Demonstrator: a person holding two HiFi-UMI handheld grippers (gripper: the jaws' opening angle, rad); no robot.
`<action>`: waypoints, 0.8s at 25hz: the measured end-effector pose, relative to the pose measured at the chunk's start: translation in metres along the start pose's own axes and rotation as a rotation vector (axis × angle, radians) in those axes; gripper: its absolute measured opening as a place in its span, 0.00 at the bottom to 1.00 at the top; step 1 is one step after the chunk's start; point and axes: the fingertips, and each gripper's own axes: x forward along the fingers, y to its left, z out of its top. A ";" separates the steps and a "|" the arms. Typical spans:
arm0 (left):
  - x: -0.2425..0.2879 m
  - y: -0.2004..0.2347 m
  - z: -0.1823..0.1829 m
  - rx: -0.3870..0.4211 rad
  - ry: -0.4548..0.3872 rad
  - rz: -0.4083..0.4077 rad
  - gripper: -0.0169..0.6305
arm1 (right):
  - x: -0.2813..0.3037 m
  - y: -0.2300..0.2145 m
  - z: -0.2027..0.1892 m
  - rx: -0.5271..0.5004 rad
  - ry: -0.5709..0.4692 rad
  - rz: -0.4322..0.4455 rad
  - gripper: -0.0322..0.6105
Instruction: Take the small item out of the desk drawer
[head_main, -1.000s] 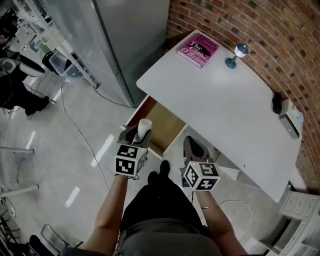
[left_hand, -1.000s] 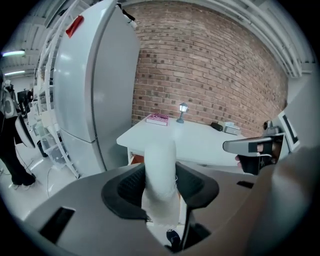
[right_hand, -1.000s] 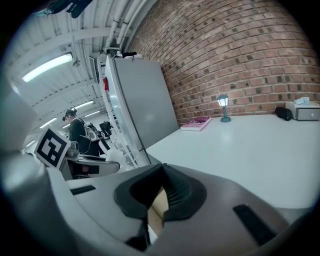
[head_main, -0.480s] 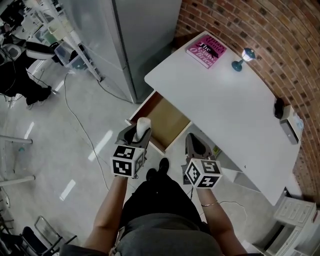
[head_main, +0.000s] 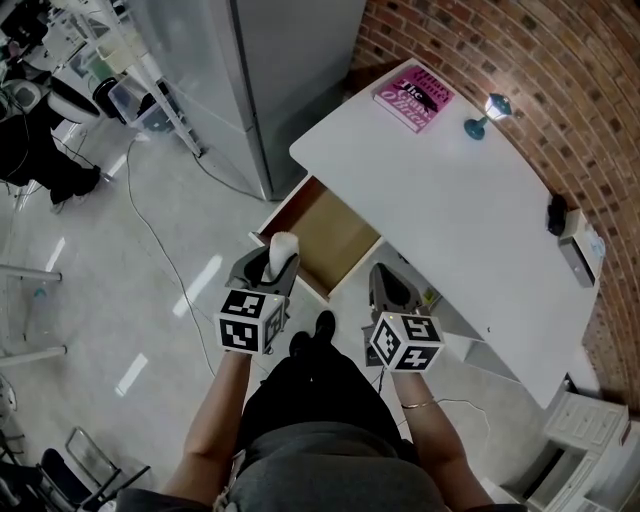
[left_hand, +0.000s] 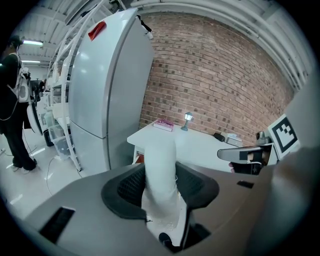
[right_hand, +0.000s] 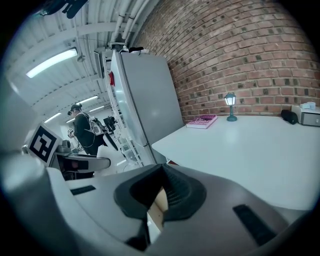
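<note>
A red brick wall (head_main: 560, 70) backs the corner where a tall grey refrigerator (head_main: 285, 80) stands beside a white rectangular desk (head_main: 470, 210). Under the desk's near edge, a light wooden drawer (head_main: 328, 238) is pulled open, its bottom bare. A person in dark clothing stands in front of it with a grey two-jaw gripper in each hand.

The left gripper (head_main: 270, 266) has its jaws spread wide and clamped on a small white cylindrical item (left_hand: 160, 170). The item stands upright between the black pads, out of the drawer and just beside its front left corner in the head view. The right gripper (head_main: 388, 283) hovers near the drawer's front right corner. Its jaws are drawn together at the tips and hold nothing.

On the far end of the desk lies a pink hardback book (head_main: 413, 98), with a small blue table lamp (head_main: 487, 110) near it. A white box-shaped device (head_main: 582, 248) and a small black object (head_main: 556, 212) sit at the desk's edge against the wall.
</note>
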 end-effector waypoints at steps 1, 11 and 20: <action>-0.001 0.000 0.000 -0.001 0.000 0.001 0.31 | 0.000 0.000 0.000 -0.001 0.001 0.000 0.05; -0.001 0.000 0.000 -0.010 -0.008 0.005 0.31 | 0.001 -0.001 -0.001 -0.014 0.010 0.010 0.05; -0.004 0.003 -0.003 -0.021 0.001 0.020 0.31 | 0.004 0.002 0.000 -0.011 0.011 0.020 0.05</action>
